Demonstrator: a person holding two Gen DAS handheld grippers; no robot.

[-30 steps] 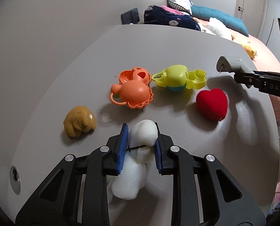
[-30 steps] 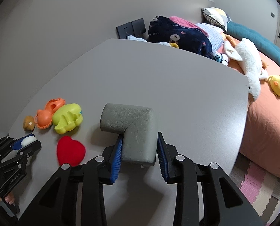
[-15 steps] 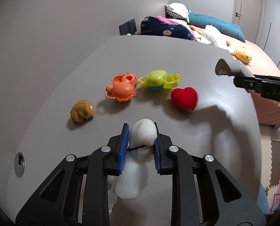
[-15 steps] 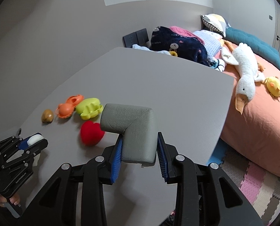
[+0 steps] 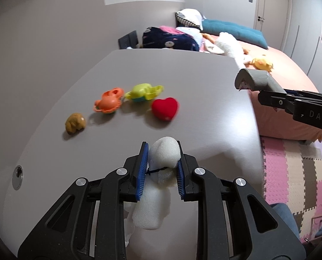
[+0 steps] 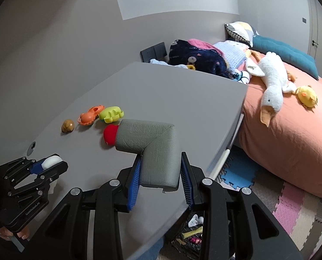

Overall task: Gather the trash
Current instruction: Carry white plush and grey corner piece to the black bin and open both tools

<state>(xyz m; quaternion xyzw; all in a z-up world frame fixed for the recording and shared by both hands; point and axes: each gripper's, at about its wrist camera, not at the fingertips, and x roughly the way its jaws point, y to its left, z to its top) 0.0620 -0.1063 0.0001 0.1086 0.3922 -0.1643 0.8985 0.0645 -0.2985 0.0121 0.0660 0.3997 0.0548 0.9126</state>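
Holding white foam (image 5: 164, 151) in my left fingers (image 5: 141, 166), grey corner guard (image 6: 152, 143) in right fingers (image 6: 185, 174), both clamped; binning left, toys remain mid-table (image 5: 193, 75).

Porous white foam (image 5: 164, 151); grey leathery-grained corner guard (image 6: 158, 151).

Four toys (image 5: 126, 104) sit in a row on the table (image 5: 182, 73), bed (image 6: 291, 134) beyond it.

White foam (image 5: 164, 151); grey corner guard (image 6: 158, 149); red heart (image 5: 164, 108).
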